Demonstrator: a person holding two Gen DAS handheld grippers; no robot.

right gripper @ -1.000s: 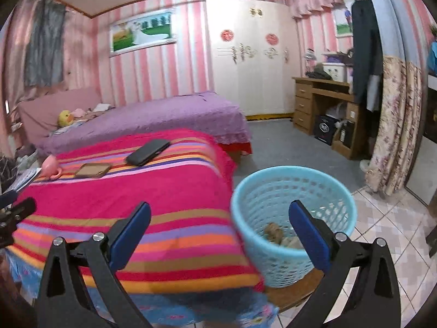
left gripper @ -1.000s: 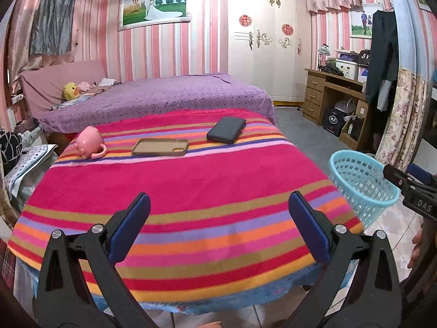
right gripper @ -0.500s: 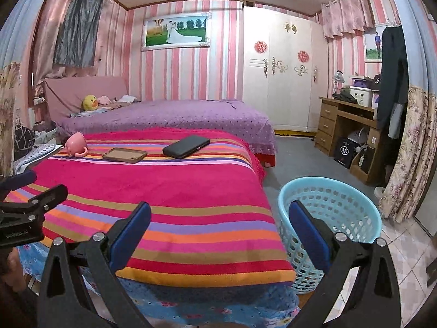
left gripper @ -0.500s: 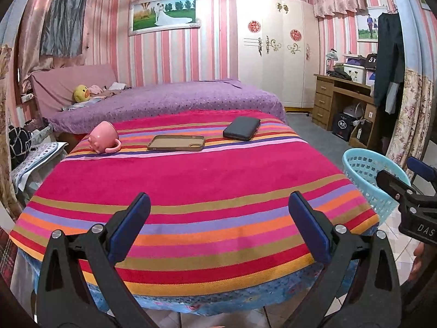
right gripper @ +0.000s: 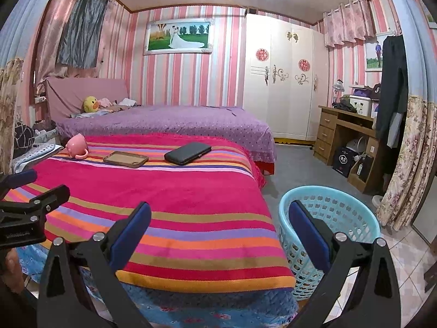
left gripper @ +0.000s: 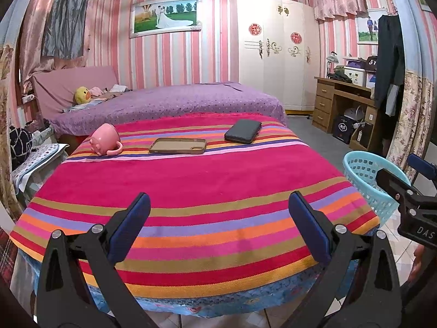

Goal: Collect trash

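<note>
The white letters "DAS" are printed on the black body of the right tongs (left gripper: 418, 169), seen at the right edge of the left wrist view; the word is cut off by the frame. A line of small white print is carried on the body of the left tongs (right gripper: 41, 188) in the right wrist view, but it is too blurred to be read. White characters are shown on a dark bag (left gripper: 372, 62) on the desk; they cannot be made out.
</note>
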